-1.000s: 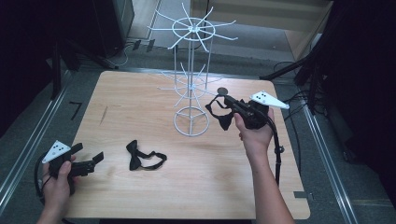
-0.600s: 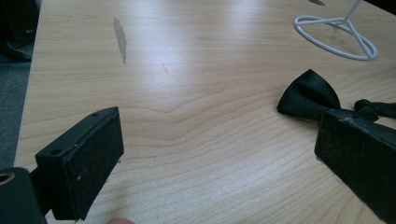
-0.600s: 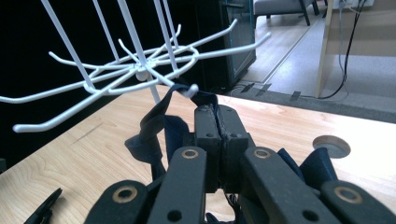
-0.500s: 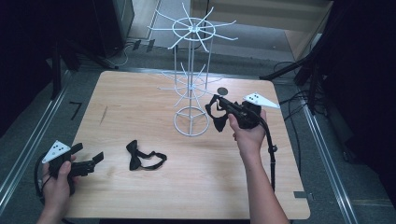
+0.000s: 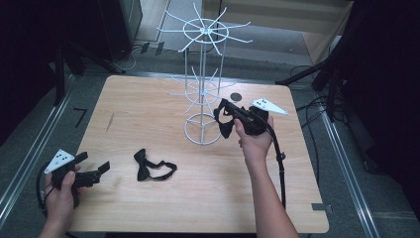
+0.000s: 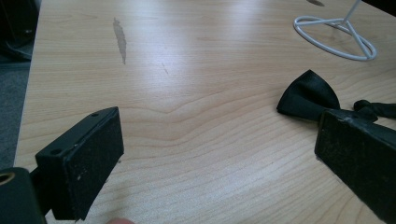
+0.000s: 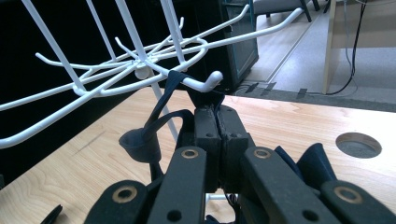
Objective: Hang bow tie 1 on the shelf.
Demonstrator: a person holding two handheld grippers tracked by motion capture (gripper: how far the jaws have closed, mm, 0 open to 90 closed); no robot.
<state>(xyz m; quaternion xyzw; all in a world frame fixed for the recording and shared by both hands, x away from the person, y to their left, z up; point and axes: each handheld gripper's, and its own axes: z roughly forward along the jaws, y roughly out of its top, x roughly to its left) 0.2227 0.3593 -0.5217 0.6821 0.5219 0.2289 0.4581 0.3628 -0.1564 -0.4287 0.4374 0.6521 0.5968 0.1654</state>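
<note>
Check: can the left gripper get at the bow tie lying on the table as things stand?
Probably yes. The left gripper has its fingers apart and aimed at the bow tie, with bare wooden table between them; the wire rack stands further off.

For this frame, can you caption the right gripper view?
Right gripper loops a black bow tie's strap over a hook of the white wire rack.

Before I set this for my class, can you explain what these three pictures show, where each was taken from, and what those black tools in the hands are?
A person holds a handheld gripper in each hand. One camera looks down from above; one rides on each gripper. On the wooden table stand a white wire rack and one loose bow tie. The right gripper is shut on the strap of a second bow tie, holding it at a lower hook of the rack. The left gripper is open above the table, near the loose bow tie.
</note>
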